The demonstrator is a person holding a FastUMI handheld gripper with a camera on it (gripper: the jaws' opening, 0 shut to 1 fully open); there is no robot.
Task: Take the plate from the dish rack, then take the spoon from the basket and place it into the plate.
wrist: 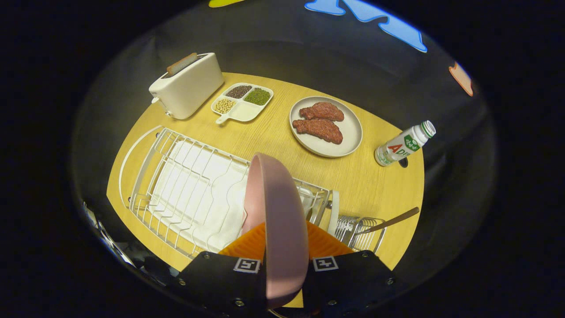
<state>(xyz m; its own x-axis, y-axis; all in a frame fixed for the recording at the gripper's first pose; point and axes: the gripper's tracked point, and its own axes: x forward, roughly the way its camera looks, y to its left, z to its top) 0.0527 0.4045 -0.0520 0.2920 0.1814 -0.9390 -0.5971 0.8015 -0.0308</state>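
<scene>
We had the tongs (282,254) clamped on the pink plate (276,212), held on edge above the dish rack (185,194), so next came setting it on the bare tabletop (265,132) before fetching the spoon (390,221) from the basket (359,232)

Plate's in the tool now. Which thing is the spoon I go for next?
Start at the white wire dish rack. A small wire basket hangs on its end, beside the pink plate gripped in the tool. The spoon is the brown handle slanting out of it.
</scene>
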